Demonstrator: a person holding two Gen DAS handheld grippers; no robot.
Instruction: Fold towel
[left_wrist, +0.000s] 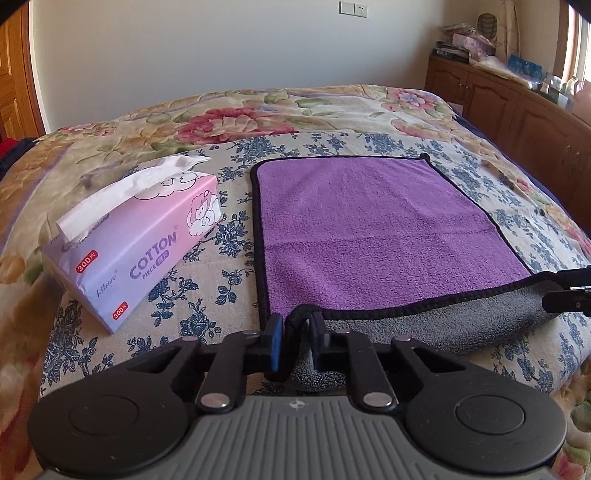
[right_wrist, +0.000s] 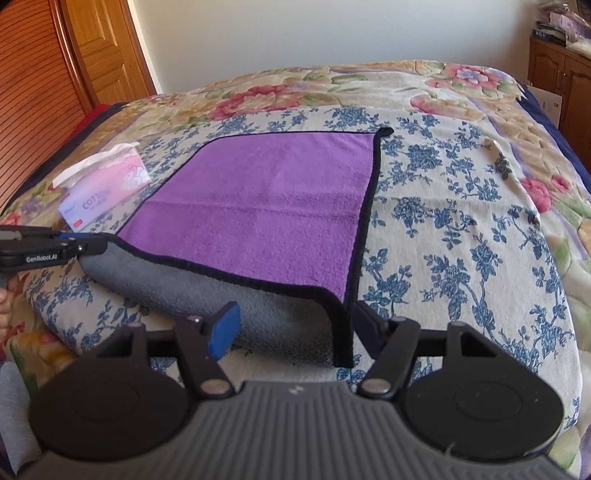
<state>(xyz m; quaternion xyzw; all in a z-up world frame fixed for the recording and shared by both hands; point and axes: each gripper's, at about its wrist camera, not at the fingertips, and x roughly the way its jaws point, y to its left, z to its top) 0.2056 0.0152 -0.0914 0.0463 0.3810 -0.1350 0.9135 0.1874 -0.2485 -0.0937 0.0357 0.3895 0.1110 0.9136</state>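
Observation:
A purple towel (left_wrist: 369, 229) with a black hem and grey underside lies flat on the bed; it also shows in the right wrist view (right_wrist: 258, 206). Its near edge is turned up, showing the grey side (left_wrist: 443, 325). My left gripper (left_wrist: 297, 332) is shut on the near left corner of the towel. My right gripper (right_wrist: 295, 332) is open, its fingers on either side of the near right corner, which is curled up between them. The right gripper's tips show at the right edge of the left wrist view (left_wrist: 569, 291). The left gripper shows at the left of the right wrist view (right_wrist: 74, 247).
A pink and lilac tissue box (left_wrist: 136, 240) lies on the bed left of the towel. The bed has a floral blanket (left_wrist: 258, 118) and a blue-flowered cloth (right_wrist: 461, 240). A wooden cabinet (left_wrist: 517, 107) stands at the right, a wooden door (right_wrist: 55, 74) at the left.

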